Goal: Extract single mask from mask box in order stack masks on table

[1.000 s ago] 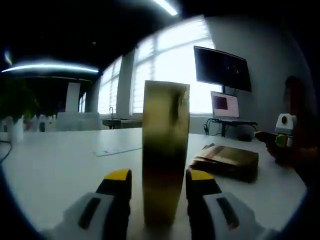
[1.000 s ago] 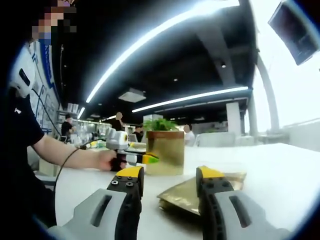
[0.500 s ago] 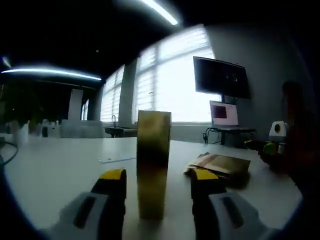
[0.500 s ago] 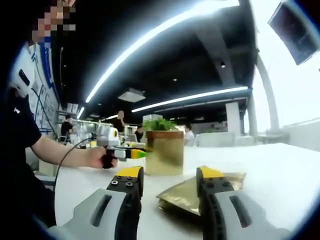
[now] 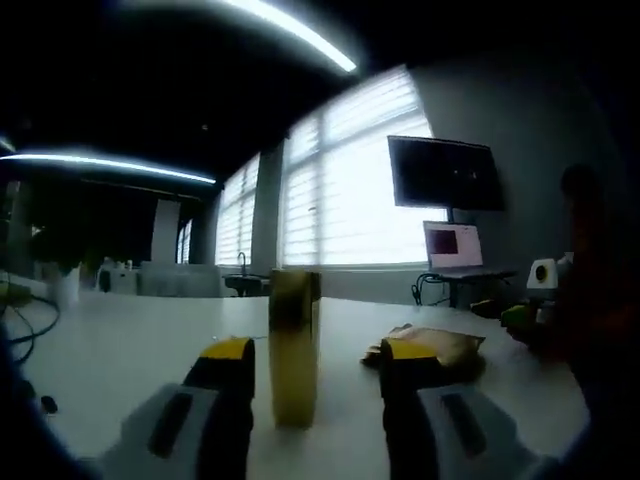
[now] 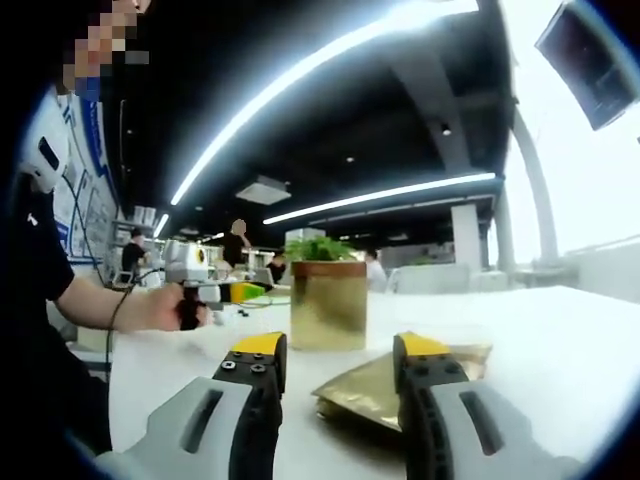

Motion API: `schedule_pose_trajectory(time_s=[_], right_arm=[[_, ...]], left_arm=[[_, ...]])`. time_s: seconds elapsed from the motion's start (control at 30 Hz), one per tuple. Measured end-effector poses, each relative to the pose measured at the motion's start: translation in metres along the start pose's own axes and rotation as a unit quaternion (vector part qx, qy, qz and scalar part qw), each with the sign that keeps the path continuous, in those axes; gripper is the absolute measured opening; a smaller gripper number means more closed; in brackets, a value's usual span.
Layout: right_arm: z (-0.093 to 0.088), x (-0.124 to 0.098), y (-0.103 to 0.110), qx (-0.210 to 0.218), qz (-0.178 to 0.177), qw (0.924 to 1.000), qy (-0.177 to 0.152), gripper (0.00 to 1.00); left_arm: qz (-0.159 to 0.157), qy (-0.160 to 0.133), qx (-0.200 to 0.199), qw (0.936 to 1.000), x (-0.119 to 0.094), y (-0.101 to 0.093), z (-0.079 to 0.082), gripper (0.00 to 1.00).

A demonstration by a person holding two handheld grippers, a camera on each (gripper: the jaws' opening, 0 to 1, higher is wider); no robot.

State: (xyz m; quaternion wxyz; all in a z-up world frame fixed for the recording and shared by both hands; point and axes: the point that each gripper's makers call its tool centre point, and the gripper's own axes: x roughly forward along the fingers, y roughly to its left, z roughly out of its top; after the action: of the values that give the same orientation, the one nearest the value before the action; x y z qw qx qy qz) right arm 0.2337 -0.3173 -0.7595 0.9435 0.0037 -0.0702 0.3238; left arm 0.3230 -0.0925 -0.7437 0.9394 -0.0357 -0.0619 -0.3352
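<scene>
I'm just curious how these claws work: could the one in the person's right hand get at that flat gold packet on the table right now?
Probably yes. The right claw is open, and the gold packet lies flat on the table just beyond its jaws, with nothing between them. The gold box stands further back.

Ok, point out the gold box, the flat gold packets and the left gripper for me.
gold box [image 6: 329, 305], right gripper view, middle of its front face.
flat gold packets [image 6: 372, 388], right gripper view, top of the pile on the table.
left gripper [image 6: 243, 292], right gripper view, between its yellow-green tips.
</scene>
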Motion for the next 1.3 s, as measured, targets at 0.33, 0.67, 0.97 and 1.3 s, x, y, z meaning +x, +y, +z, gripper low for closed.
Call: schedule_pose_trajectory(time_s=[0.33, 0.67, 0.97, 1.3], right_arm=[[-0.001, 0.001, 0.001, 0.001, 0.000, 1.0000, 0.004, 0.39], [-0.002, 0.003, 0.000, 0.003, -0.001, 1.0000, 0.009, 0.40], [-0.003, 0.003, 0.000, 0.003, 0.001, 0.9999, 0.012, 0.41], [-0.001, 0.002, -0.001, 0.003, 0.000, 1.0000, 0.008, 0.41]], left_arm=[[0.028, -0.007, 0.023, 0.9993, -0.032, 0.001, 0.008, 0.53], [0.021, 0.007, 0.033, 0.9992, -0.049, -0.017, 0.001, 0.54], [0.041, -0.001, 0.007, 0.9992, -0.061, -0.003, -0.006, 0.54], [0.049, -0.009, -0.005, 0.9988, -0.060, -0.004, -0.006, 0.54]])
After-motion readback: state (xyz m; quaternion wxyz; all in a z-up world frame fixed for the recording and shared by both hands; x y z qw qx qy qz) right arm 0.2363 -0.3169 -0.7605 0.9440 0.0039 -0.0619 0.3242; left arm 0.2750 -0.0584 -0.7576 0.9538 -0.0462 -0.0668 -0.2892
